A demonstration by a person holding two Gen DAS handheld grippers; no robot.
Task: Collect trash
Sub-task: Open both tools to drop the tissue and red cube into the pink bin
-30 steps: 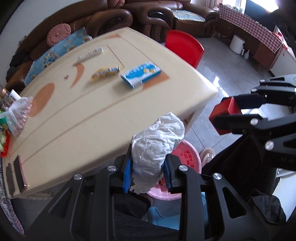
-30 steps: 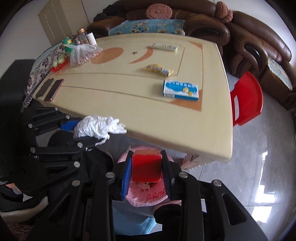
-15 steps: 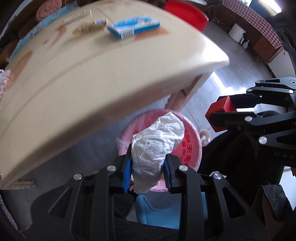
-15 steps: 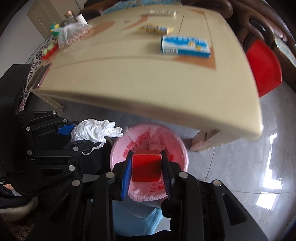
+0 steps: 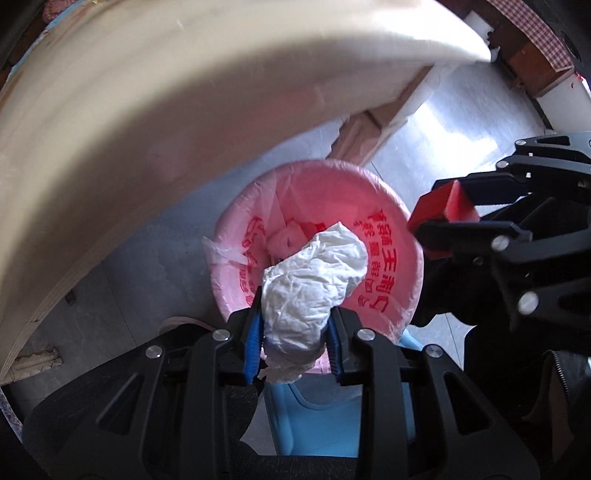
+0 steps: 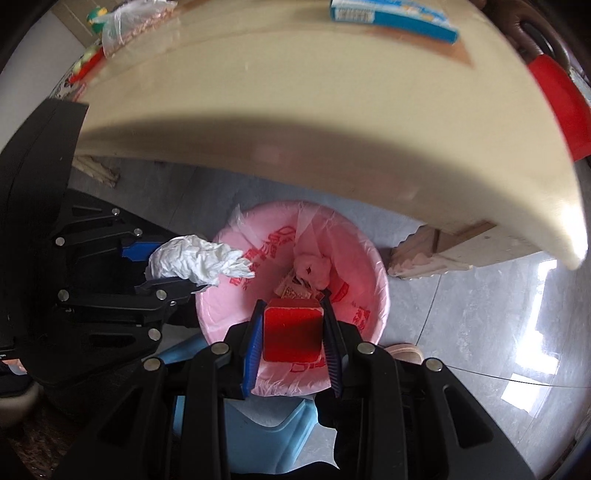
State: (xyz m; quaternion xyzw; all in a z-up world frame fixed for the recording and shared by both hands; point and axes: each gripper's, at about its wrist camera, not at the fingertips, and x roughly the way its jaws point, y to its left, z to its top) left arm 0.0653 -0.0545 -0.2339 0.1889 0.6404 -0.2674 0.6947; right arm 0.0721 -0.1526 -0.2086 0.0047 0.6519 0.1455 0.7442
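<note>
Two pieces of trash hang over the bin (image 5: 317, 251) at once: the left gripper (image 5: 293, 334) is clenched on a crumpled white tissue (image 5: 310, 291), and the right gripper (image 6: 291, 341) grips a small red block (image 6: 291, 330) between its blue pads (image 6: 252, 350). Both point down at the pink-lined bin, which stands on the floor just beside the near edge of the table (image 6: 295, 122), partly under its overhang. The step in hand looks like the drop: each piece is over the open mouth, the tissue toward the bin's left side and the block toward its near rim. The next move should call for little more than letting the jaws part; the tissue is light and bulky, so it may cling to a pad or drift, and the block sits close enough to the near rim that it could clip it. A few scraps already lie in the bin's bottom (image 6: 310, 273). Around it, a pale blue stool or chair (image 6: 266, 435) shows below both grippers, a table leg (image 6: 417, 258) stands just right of the bin, and a blue box (image 6: 391, 16) and a bag of small things (image 6: 129, 26) rest on the far tabletop, with a red chair (image 6: 561, 107) at far right. Nothing blocks the bin's mouth; the table edge above it is the only thing close.
</note>
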